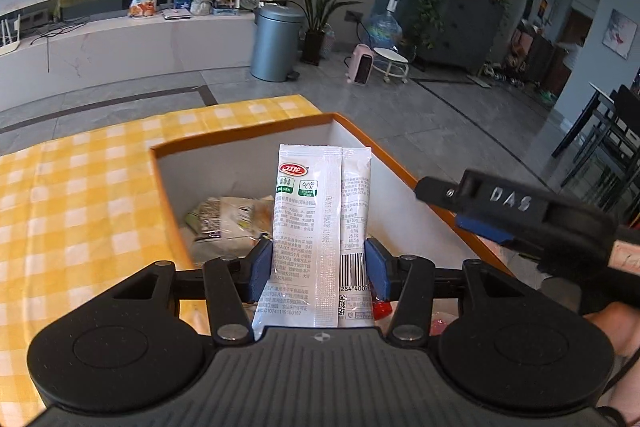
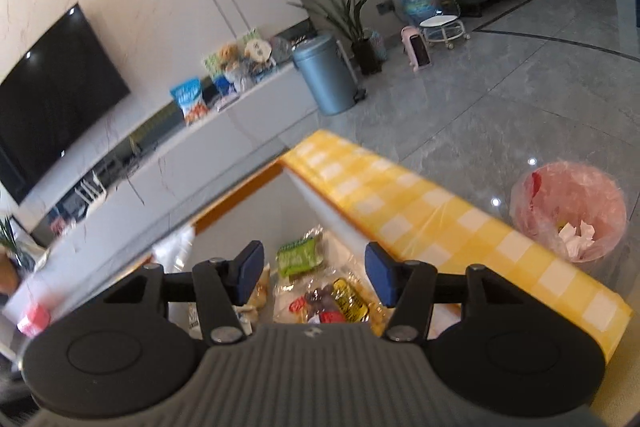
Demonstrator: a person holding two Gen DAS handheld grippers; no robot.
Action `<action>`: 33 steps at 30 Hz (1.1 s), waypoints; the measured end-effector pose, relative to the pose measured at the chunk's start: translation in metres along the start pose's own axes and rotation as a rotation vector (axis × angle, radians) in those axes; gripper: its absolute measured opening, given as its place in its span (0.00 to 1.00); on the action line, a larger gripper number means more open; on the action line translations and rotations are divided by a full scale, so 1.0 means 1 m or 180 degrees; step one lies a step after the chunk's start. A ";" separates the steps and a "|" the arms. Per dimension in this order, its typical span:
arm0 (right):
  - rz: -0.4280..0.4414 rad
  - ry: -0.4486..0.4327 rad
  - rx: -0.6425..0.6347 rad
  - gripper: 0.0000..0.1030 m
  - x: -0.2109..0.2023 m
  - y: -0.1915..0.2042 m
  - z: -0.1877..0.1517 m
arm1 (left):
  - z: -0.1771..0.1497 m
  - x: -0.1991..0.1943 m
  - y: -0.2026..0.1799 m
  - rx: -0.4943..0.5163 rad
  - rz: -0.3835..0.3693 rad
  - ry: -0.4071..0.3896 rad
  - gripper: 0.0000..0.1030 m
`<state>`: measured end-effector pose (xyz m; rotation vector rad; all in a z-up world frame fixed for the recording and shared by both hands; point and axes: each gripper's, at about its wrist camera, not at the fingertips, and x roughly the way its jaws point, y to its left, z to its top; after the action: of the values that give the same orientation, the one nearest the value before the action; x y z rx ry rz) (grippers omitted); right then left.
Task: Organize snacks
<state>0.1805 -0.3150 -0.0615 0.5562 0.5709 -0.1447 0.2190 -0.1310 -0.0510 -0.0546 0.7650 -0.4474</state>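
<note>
White snack sachet (image 1: 316,227): red oval logo, script unreadable; barcode digits "284 4007" partly legible. Right tongs (image 1: 476,207) body: raised letters "DAS".

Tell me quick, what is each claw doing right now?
Left gripper: closed on a white plastic snack packet, held upright over the orange-rimmed cardboard box.
Right gripper: open, holding nothing, above the wrapped snacks in the box.

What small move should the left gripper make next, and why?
Probably open the left gripper and drop the white printed snack packet: its pads press the packet above the orange-rimmed white box, where other snacks already lie.
</note>
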 end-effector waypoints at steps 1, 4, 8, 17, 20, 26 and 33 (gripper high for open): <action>-0.0013 -0.0013 0.0041 0.54 -0.001 -0.003 0.000 | -0.001 0.001 -0.003 0.0041 0.0057 -0.0042 0.64; 0.0014 -0.0020 0.0143 0.54 -0.003 -0.010 0.003 | -0.011 -0.007 -0.019 0.0306 0.0330 -0.0256 0.90; -0.0014 -0.0074 0.0096 0.54 -0.011 -0.008 0.005 | -0.015 -0.023 -0.036 0.0593 0.0479 -0.0373 0.90; -0.0693 -0.0254 -0.0550 0.58 -0.067 0.000 -0.014 | -0.028 -0.070 -0.045 0.0405 0.0528 -0.0378 0.90; -0.0829 -0.0153 -0.0839 0.58 -0.084 -0.002 -0.032 | -0.031 -0.080 -0.046 0.0323 0.0582 -0.0309 0.91; -0.0667 0.0103 -0.1087 0.60 -0.118 -0.002 -0.067 | -0.046 -0.101 -0.054 0.0200 0.0926 -0.0402 0.91; -0.0354 0.0136 -0.1092 0.60 -0.135 0.018 -0.079 | -0.062 -0.115 -0.053 0.0057 0.0989 -0.0456 0.91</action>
<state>0.0357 -0.2604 -0.0341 0.1948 0.6524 -0.1366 0.0843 -0.1252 -0.0097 0.0483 0.6153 -0.1528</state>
